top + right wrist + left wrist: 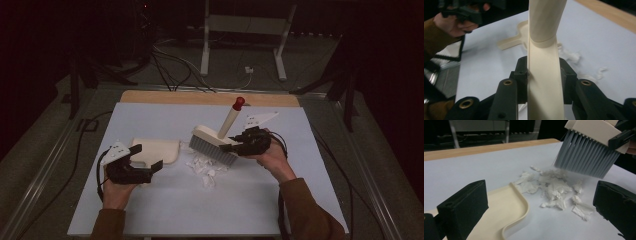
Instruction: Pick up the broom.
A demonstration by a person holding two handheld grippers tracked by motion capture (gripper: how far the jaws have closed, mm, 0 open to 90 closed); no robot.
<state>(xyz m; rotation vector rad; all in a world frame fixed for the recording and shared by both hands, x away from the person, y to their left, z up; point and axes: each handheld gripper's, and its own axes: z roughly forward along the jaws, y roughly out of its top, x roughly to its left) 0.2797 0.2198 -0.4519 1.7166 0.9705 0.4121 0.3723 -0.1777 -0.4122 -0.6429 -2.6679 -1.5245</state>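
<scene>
White paper scraps (204, 167) lie unswept just beside the dustpan (155, 150); the right gripper (235, 146) clamps the brush (216, 142) over them, the left gripper (145, 161) gapes empty near the dustpan.

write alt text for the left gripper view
A cream brush with grey bristles hangs over a heap of white paper scraps on a pale table. A cream dustpan lies beside them, between two open black fingers.
</scene>
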